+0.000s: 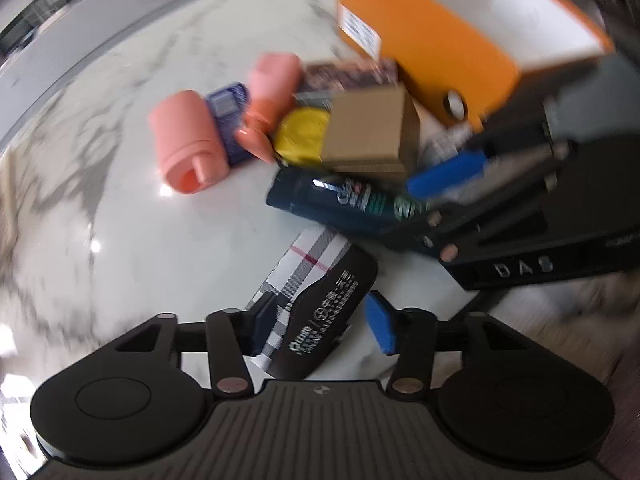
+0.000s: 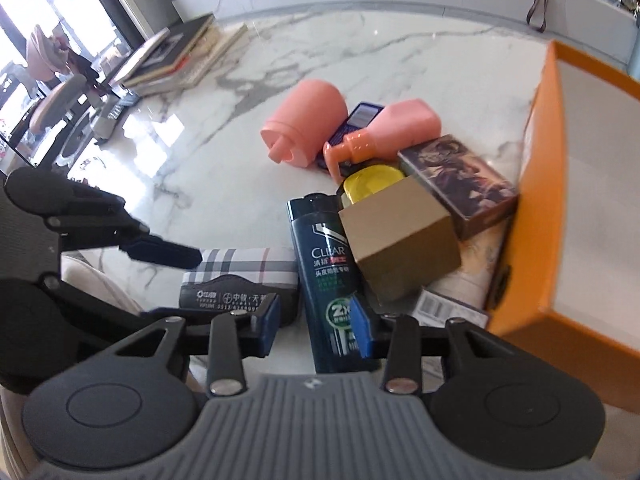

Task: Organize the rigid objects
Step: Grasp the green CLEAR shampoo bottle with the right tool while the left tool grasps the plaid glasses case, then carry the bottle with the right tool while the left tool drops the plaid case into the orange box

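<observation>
Left hand-held gripper (image 1: 322,326) is wide open around the plaid case (image 1: 310,296), pads either side w/ a gap on the right, nothing clamped. The case lies flat on the counter (image 1: 120,232); it looks light and stiff, so prob best taken across its short width. Right hand-held gripper (image 2: 316,322) is open over the base of the shampoo bottle (image 2: 326,272), which lies flat beside the case. It's smooth plastic, likely slippery; grip mid-body. Orange box (image 2: 532,240) sits far right.

Two wrist cameras, both looking in close over one clutter

We are looking low across the marble table (image 1: 120,220) from opposite sides of the plaid case (image 1: 308,280); both views are sharing the orange box (image 2: 540,200) and the shampoo bottle (image 2: 328,264).
</observation>
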`<act>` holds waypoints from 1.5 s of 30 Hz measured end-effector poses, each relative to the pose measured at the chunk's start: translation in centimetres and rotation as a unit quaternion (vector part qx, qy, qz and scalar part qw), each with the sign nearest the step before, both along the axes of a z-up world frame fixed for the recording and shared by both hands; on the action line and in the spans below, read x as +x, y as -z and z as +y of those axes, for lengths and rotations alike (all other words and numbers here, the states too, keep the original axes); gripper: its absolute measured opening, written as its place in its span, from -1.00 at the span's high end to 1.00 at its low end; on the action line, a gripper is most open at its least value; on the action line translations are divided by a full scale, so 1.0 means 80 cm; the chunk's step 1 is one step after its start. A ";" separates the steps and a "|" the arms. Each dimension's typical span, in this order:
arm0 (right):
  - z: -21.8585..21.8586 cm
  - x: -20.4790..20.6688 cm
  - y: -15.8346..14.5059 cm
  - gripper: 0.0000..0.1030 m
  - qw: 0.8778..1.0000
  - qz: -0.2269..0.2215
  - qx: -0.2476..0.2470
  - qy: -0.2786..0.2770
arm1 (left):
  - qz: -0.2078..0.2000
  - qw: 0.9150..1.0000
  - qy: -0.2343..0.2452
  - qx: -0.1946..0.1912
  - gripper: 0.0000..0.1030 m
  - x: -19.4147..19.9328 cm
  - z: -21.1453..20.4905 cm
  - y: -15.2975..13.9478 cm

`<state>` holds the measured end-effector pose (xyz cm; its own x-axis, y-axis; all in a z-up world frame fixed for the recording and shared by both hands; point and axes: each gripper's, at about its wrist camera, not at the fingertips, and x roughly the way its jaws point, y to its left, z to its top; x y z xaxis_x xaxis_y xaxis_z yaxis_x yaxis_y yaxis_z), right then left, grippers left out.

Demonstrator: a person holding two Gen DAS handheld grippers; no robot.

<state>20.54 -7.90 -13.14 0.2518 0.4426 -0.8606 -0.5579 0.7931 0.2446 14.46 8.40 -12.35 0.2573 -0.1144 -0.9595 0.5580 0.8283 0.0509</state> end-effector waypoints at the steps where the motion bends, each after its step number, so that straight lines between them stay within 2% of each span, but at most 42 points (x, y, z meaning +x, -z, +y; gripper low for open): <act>1: 0.005 0.003 0.004 0.20 1.000 0.003 -0.007 -0.001 | 0.006 1.000 0.021 0.008 -0.37 0.003 -0.004 0.006; 4: 0.013 0.012 0.013 0.20 1.000 0.010 -0.021 0.002 | 0.012 0.997 0.065 0.036 -0.43 0.010 -0.012 0.024; 6: 0.013 0.019 0.019 0.19 1.000 0.017 -0.025 0.007 | 0.011 0.995 0.083 0.053 -0.59 0.015 -0.014 0.034; 10: 0.019 0.027 0.032 0.19 0.999 0.032 -0.035 0.009 | 0.024 0.995 0.080 0.048 -0.57 0.020 -0.009 0.049; 13: 0.022 0.032 0.037 0.18 0.999 0.044 -0.031 0.008 | 0.037 0.997 0.053 0.039 -0.52 0.026 0.000 0.055; 17: 0.025 0.029 0.037 0.18 0.998 0.043 -0.034 0.004 | 0.054 0.998 -0.023 0.015 -0.52 0.040 0.019 0.058; 20: 0.020 0.028 0.036 0.19 0.998 0.050 -0.037 0.017 | 0.050 0.997 -0.058 0.020 -0.52 0.038 0.028 0.062; 22: 0.017 0.025 0.035 0.19 0.997 0.054 -0.047 0.016 | 0.058 0.993 -0.103 0.021 -0.52 0.041 0.039 0.065; 25: 0.014 0.013 0.038 0.19 0.996 0.059 -0.062 0.008 | 0.070 0.985 -0.158 -0.003 -0.52 0.047 0.062 0.067; 27: 0.017 0.012 0.039 0.12 0.997 0.055 -0.063 0.003 | 0.068 0.984 -0.164 -0.004 -0.54 0.046 0.067 0.071; 29: 0.022 0.013 0.037 -0.06 0.997 0.037 -0.063 0.000 | 0.067 0.985 -0.162 0.009 -0.59 0.045 0.067 0.078; 32: 0.032 0.012 0.039 0.02 0.997 0.007 -0.077 -0.020 | 0.071 0.983 -0.172 0.004 -0.64 0.048 0.080 0.082; 33: 0.033 0.011 0.042 0.15 0.997 0.006 -0.076 -0.025 | 0.071 0.983 -0.172 0.004 -0.65 0.048 0.083 0.083; 34: 0.034 0.010 0.045 0.18 0.997 0.003 -0.073 -0.031 | 0.070 0.983 -0.170 0.005 -0.65 0.048 0.086 0.084; 37: 0.035 0.009 0.046 0.19 0.997 -0.008 -0.074 -0.036 | 0.067 0.983 -0.173 0.000 -0.51 0.049 0.097 0.086; 39: 0.036 0.009 0.047 0.20 0.997 -0.006 -0.072 -0.036 | 0.061 0.981 -0.182 -0.002 -0.51 0.047 0.106 0.087; 42: 0.032 0.005 0.046 0.20 0.997 0.000 -0.064 -0.034 | 0.053 0.976 -0.211 0.006 -0.50 0.046 0.124 0.089; 45: 0.025 -0.001 0.038 0.20 0.998 -0.007 -0.054 -0.033 | 0.030 0.969 -0.243 -0.013 -0.49 0.041 0.145 0.079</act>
<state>20.44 -5.91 -16.20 0.2368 0.3642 -0.9007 -0.6128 0.7754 0.1524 17.70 20.03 -18.68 0.2303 -0.0171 -0.9730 0.1029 0.9947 0.0069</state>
